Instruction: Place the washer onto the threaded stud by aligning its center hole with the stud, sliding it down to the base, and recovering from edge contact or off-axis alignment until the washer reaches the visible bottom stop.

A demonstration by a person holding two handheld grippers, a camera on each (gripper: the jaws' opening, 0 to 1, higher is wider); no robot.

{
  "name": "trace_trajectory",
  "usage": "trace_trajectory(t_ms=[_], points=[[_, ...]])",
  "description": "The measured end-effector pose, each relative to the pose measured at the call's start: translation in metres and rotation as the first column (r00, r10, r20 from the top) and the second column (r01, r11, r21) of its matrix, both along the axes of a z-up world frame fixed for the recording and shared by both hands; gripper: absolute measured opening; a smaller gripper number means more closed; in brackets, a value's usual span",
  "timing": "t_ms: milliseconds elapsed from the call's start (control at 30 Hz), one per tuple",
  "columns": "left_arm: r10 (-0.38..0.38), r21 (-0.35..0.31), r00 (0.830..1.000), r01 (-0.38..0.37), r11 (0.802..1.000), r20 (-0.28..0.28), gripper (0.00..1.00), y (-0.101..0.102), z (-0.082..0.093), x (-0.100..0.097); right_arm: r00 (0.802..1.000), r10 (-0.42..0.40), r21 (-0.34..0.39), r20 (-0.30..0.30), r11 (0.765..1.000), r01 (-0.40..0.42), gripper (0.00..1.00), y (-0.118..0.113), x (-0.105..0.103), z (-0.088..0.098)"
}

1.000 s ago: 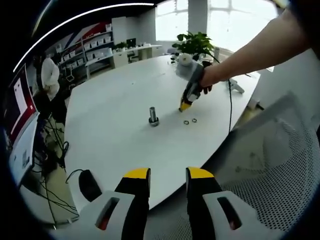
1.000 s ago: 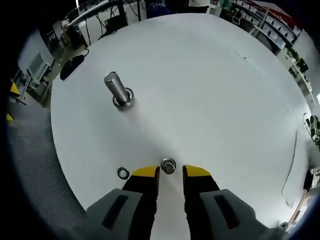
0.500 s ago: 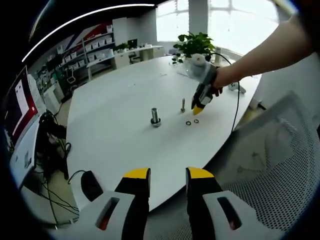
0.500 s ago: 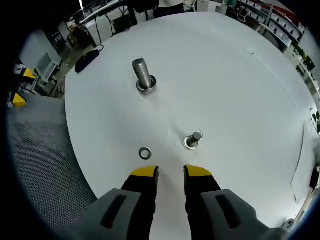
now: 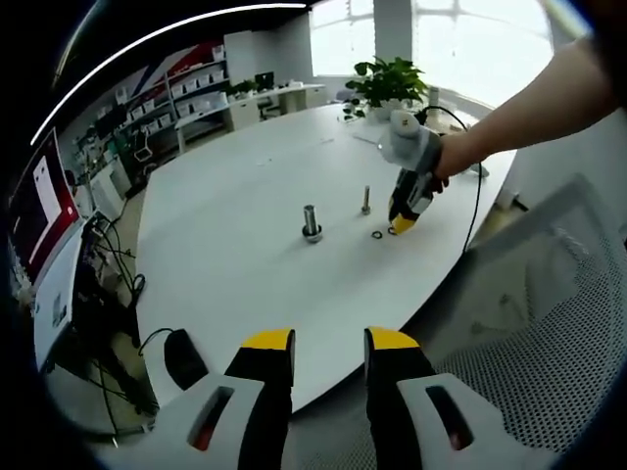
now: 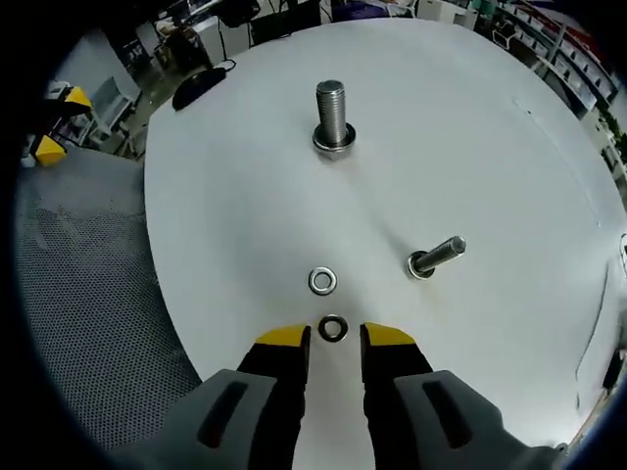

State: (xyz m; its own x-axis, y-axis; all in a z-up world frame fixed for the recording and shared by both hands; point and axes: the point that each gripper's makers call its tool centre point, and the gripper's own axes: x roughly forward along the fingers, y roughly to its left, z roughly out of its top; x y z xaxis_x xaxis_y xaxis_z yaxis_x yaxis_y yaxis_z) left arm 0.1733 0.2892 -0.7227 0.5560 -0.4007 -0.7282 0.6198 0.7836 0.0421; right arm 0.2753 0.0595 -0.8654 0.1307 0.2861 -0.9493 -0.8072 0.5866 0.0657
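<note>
A thick threaded stud (image 6: 332,116) stands upright on the white table (image 6: 470,127) with a washer around its base. A thinner stud (image 6: 436,258) stands to its right, leaning in this view. Two loose washers lie flat near the table edge: a bright one (image 6: 322,281) and a darker one (image 6: 333,328). The darker one lies right at the yellow fingertips of my open right gripper (image 6: 335,338), in the gap. From the left gripper view, the thick stud (image 5: 312,223), thin stud (image 5: 366,201) and a washer (image 5: 378,234) lie beside the right gripper (image 5: 403,225). My left gripper (image 5: 329,343) hangs open off the table, holding nothing.
A mesh office chair (image 5: 529,323) stands at the table's near edge, its seat (image 6: 88,294) showing left of the table. A black mouse (image 5: 181,357) lies near the table's corner. A plant (image 5: 392,73) and a cable (image 5: 477,196) are at the far side.
My right gripper has drawn back toward the table edge; a second, darker washer now lies at its fingertips. The left gripper has stayed open in about the same place.
</note>
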Motion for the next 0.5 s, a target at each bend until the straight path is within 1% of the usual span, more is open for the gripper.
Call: trace_trajectory(t_ms=[133,200,233,267,300,400,433,500], points=[[0.003,0.023,1.0,-0.003,1.0,-0.005,0.27,0.002,-0.003,0.0,1.0,0.019,0.001,0.007,1.0,-0.019,0.22,-0.001,0.002,-0.003],[0.002,0.027,1.0,-0.002,1.0,-0.003,0.27,0.003,-0.004,0.0,1.0,-0.004,0.018,0.004,1.0,0.004,0.23,0.0,0.004,-0.002],[0.003,0.029,1.0,-0.003,1.0,-0.003,0.27,0.003,-0.004,0.0,1.0,0.0,0.018,0.003,1.0,0.0,0.23,0.0,0.004,-0.002],[0.012,0.033,1.0,-0.012,0.999,-0.004,0.27,0.005,-0.005,0.001,1.0,0.015,0.016,0.006,1.0,-0.016,0.23,0.001,0.004,-0.002],[0.028,0.038,1.0,-0.027,0.999,-0.006,0.27,0.008,-0.005,0.002,0.998,0.068,-0.004,0.018,0.998,-0.068,0.22,0.001,0.003,-0.002],[0.043,0.041,0.999,-0.043,0.998,0.0,0.27,0.01,-0.004,0.004,0.985,0.162,-0.041,0.053,0.986,-0.16,0.21,0.0,0.001,-0.002],[0.048,0.048,0.999,-0.048,0.998,0.001,0.27,0.011,-0.005,0.004,0.982,0.178,-0.048,0.062,0.983,-0.175,0.21,0.0,0.001,-0.002],[0.047,0.06,0.999,-0.046,0.997,-0.008,0.27,0.012,-0.007,0.003,0.984,0.171,-0.044,0.058,0.985,-0.168,0.21,0.0,0.001,-0.002]])
